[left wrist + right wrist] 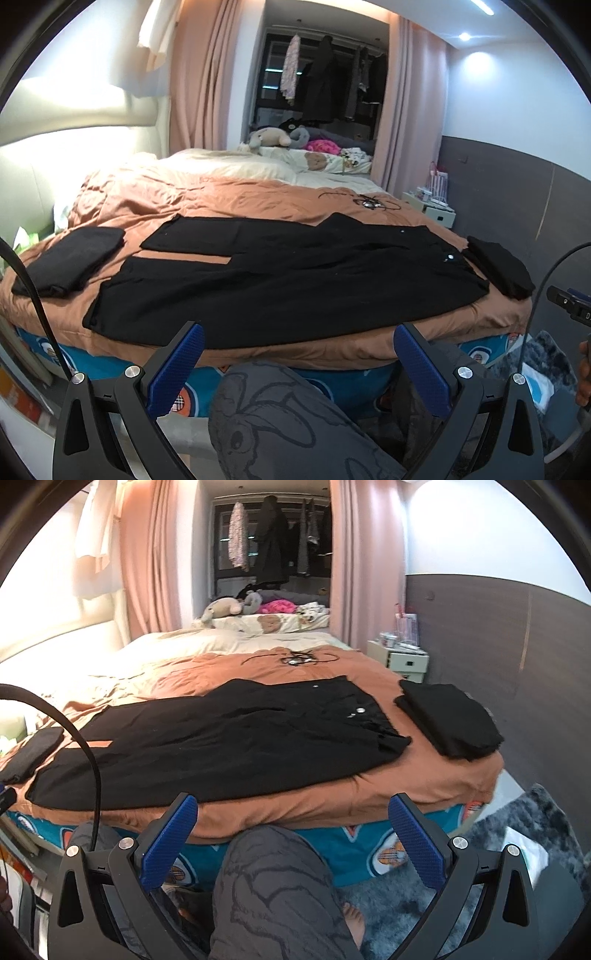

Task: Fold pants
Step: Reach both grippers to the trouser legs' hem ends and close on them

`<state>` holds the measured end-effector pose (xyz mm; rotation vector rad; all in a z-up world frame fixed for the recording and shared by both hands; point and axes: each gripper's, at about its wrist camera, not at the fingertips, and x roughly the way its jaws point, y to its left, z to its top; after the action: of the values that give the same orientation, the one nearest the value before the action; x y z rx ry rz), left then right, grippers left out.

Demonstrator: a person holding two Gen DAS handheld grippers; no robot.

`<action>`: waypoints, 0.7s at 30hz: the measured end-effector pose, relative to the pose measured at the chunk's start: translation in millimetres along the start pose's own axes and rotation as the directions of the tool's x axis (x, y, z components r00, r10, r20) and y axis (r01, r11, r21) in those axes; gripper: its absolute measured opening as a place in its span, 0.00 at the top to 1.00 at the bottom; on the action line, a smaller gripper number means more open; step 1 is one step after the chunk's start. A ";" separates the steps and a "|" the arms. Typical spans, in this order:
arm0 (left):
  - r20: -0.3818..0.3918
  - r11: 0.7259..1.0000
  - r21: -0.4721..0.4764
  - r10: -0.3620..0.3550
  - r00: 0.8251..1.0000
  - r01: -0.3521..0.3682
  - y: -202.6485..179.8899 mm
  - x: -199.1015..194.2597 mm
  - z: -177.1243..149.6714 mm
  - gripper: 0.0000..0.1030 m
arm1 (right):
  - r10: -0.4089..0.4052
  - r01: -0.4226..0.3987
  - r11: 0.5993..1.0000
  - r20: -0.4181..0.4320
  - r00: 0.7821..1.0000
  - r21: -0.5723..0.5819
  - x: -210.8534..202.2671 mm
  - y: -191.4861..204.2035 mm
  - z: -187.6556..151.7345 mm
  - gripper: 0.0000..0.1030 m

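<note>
pants (280, 280): matt black cloth, beyond the fingers
bedcover (229, 192): creased brown cloth, dull sheen
folded stacks (448, 716): matt black cloth
left gripper (298, 349): matt black plastic, metal pins
pads (417, 843): blue, rough-textured
rug (546, 812): grey, shaggy

bed (280, 192): rust-brown cover | stuffed toys (273, 137) by far pillows | pink curtains (207, 81) flank dark closet | hanging clothes (271, 542) | white nightstand (400, 657) at right wall | grey rug (532, 823) on floor | tangled cable (295, 657) on cover
</note>
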<state>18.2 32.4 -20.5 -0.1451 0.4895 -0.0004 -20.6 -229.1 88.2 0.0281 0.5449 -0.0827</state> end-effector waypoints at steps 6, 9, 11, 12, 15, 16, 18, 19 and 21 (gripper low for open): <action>-0.043 0.998 -0.041 0.045 0.998 -0.047 20.5 20.5 2.9 0.00 | 0.079 -0.079 0.997 -0.044 0.996 0.011 38.7 -26.8 14.7 0.00; -0.061 0.995 -0.073 0.064 0.996 -0.069 33.8 28.7 2.7 0.00 | 0.082 -0.080 0.996 -0.066 0.994 0.030 57.9 -41.9 20.5 0.00; -0.065 0.991 -0.103 0.077 0.995 -0.084 46.3 33.6 1.6 0.00 | 0.075 -0.073 0.997 -0.073 0.994 0.036 70.2 -50.5 25.4 0.00; -0.067 0.989 -0.115 0.088 0.994 -0.095 51.3 35.8 1.5 0.00 | 0.072 -0.070 0.997 -0.075 0.995 0.036 75.6 -54.8 26.9 0.00; -0.083 0.978 -0.157 0.125 0.989 -0.137 70.0 45.3 0.2 0.00 | 0.058 -0.055 0.998 -0.094 0.994 0.030 92.8 -64.0 32.5 0.00; -0.088 0.975 -0.169 0.130 0.988 -0.144 74.4 48.1 0.1 0.00 | 0.048 -0.045 0.999 -0.098 0.994 0.026 97.6 -64.9 34.6 0.00; -0.095 0.968 -0.194 0.140 0.986 -0.157 85.5 53.9 -0.8 0.00 | 0.042 -0.040 0.999 -0.105 0.994 0.021 105.9 -62.6 37.4 0.00; -0.099 0.964 -0.206 0.149 0.984 -0.167 91.8 57.2 -1.3 0.00 | 0.044 -0.042 0.999 -0.111 0.993 0.025 113.4 -63.7 40.5 0.00; -0.105 0.954 -0.226 0.178 0.978 -0.197 103.0 61.9 -2.5 0.00 | 0.053 -0.049 0.998 -0.123 0.991 0.040 122.7 -65.3 43.9 0.00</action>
<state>68.1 131.8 -66.0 -0.3325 0.5850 0.2398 101.1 -304.9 61.8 0.0833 0.6664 -0.0410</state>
